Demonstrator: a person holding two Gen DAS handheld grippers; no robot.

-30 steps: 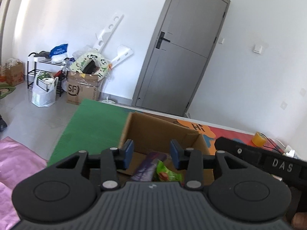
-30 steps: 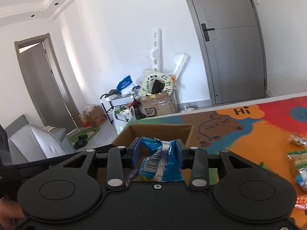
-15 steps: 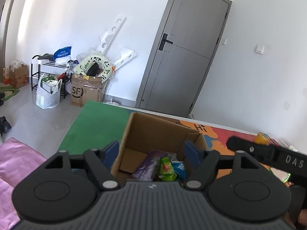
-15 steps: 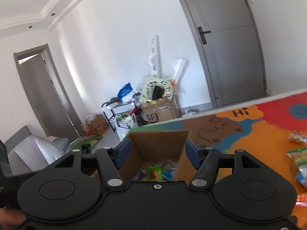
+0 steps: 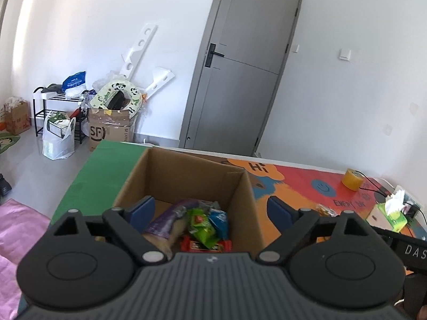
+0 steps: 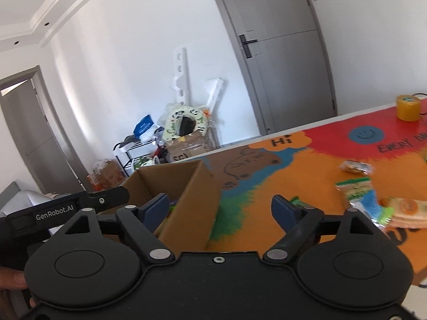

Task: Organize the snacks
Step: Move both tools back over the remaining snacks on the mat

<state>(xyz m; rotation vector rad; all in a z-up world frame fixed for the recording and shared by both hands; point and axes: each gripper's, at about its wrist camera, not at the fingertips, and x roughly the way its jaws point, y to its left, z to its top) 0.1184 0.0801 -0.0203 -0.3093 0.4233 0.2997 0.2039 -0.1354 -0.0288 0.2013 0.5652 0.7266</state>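
An open cardboard box (image 5: 170, 170) stands on the colourful mat; it also shows in the right wrist view (image 6: 192, 186). Inside lie a purple packet (image 5: 165, 218), a green packet (image 5: 201, 225), a blue packet (image 5: 220, 220) and a red one (image 5: 192, 245). My left gripper (image 5: 210, 213) is open and empty above the box. My right gripper (image 6: 221, 208) is open and empty, over the box's right wall. Loose snack packets lie on the mat to the right: a green-and-blue one (image 6: 360, 194), an orange one (image 6: 405, 208) and a small clear one (image 6: 355, 166).
A yellow tape roll (image 6: 407, 108) and a tissue pack (image 5: 392, 213) with cables sit at the mat's far right. The other gripper's black body (image 6: 66, 208) is at the left of the right wrist view. A grey door and floor clutter stand behind the table.
Both grippers opened; the right one let go of the blue packet, which now lies in the box. The right gripper has swung right, towards the loose snacks.
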